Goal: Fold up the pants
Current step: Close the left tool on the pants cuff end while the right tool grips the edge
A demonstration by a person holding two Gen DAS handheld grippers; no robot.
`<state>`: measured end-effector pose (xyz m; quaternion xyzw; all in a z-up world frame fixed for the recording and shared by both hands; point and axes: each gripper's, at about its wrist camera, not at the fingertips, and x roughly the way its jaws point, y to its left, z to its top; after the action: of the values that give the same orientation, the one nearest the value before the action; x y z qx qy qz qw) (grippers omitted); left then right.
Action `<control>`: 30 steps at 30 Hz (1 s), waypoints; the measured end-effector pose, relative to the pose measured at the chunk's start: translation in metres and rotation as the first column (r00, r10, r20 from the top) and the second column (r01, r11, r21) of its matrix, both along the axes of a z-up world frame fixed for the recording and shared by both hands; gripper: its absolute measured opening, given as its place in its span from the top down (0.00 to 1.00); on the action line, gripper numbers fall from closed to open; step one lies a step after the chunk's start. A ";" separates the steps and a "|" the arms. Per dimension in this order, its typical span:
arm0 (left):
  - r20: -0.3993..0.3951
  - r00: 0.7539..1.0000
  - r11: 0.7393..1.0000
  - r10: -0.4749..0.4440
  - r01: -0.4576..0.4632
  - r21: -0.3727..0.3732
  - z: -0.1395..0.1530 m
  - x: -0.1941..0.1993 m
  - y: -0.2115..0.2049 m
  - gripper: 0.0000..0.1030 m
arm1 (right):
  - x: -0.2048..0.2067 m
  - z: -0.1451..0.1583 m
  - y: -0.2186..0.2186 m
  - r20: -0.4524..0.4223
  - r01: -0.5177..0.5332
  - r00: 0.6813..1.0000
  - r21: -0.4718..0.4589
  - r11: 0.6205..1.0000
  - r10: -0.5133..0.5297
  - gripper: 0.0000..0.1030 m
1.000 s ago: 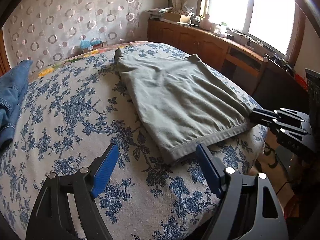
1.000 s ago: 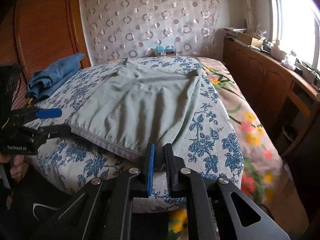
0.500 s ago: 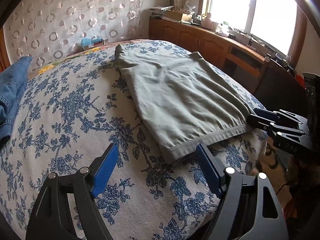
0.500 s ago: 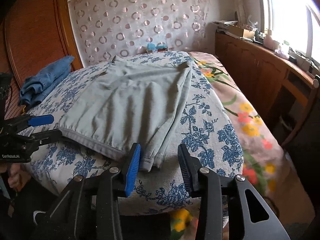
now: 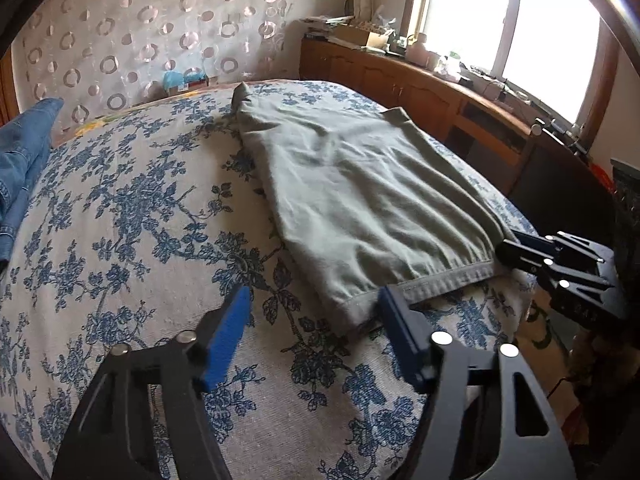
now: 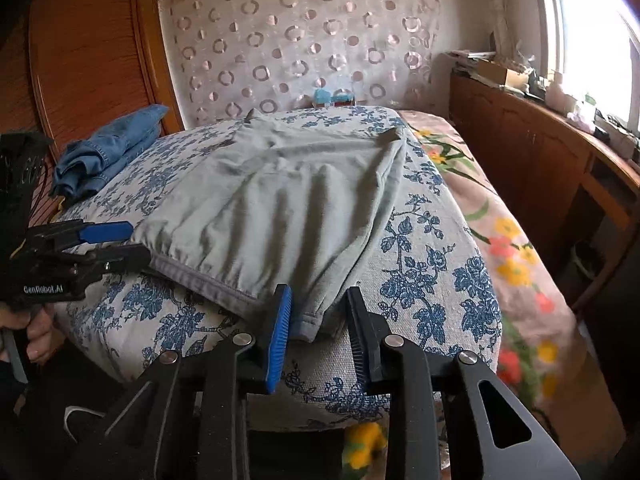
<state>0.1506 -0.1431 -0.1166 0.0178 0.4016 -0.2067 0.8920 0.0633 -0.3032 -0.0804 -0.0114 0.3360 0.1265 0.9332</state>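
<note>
**Both grippers closing in on the waistband corners**

Left gripper (image 5: 310,322) is sitting low over the bed, its blue pads (image 5: 226,336) spread apart and just now drawing closer together. Between them I am framing the near corner of the grey-green pants (image 5: 360,200); the right pad is right at the hem, the left one is well clear of the cloth, so nothing is gripped.

Right gripper (image 6: 318,322) is pointing down at the other corner of the same waistband. Its jaws are standing partly apart and have just been narrowing, with the folded corner of fabric lying between them; I am not seeing the pads pinch it.

Ahead of both grippers the pants are lying flat, folded lengthwise, stretching away from me across the blue floral bedspread (image 5: 120,220). Off to the left of my left gripper a pile of blue jeans (image 5: 22,148) is resting at the edge of the bed. Beyond the pants a curtain with ring patterns (image 6: 288,48) is hanging, and to the right of my right gripper a wooden cabinet (image 6: 532,132) is running under the bright window (image 5: 520,24).
</note>
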 end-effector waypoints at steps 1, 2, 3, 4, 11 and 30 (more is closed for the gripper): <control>-0.002 1.000 1.000 -0.009 0.008 -0.008 0.000 0.000 -0.001 0.46 | -0.001 0.000 0.000 0.004 0.001 1.000 -0.003 1.000 -0.001 0.73; -0.007 1.000 1.000 -0.021 0.020 -0.020 0.001 -0.001 -0.002 0.54 | -0.001 -0.001 0.001 0.008 0.001 1.000 -0.004 1.000 -0.001 0.73; -0.013 0.999 0.999 -0.032 0.031 -0.031 0.002 -0.002 -0.003 0.59 | -0.002 -0.001 0.001 0.010 0.001 1.000 -0.004 1.000 -0.001 0.73; -0.015 0.999 0.999 -0.036 0.036 -0.035 0.002 -0.003 -0.004 0.62 | -0.002 -0.002 0.001 0.012 0.002 1.000 -0.002 1.000 -0.002 0.73; -0.036 0.998 0.996 -0.051 0.048 -0.078 0.002 -0.005 -0.005 0.72 | -0.006 -0.004 0.002 0.023 0.004 1.000 -0.001 1.000 -0.004 0.73; -0.014 0.998 0.997 -0.060 0.059 -0.046 0.007 -0.008 -0.009 0.90 | -0.006 -0.002 0.002 0.011 -0.014 1.000 0.041 0.999 0.014 0.87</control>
<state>0.1426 -0.1525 -0.1098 0.0078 0.4029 -0.2423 0.8826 0.0571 -0.3014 -0.0827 0.0046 0.3282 0.1397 0.9342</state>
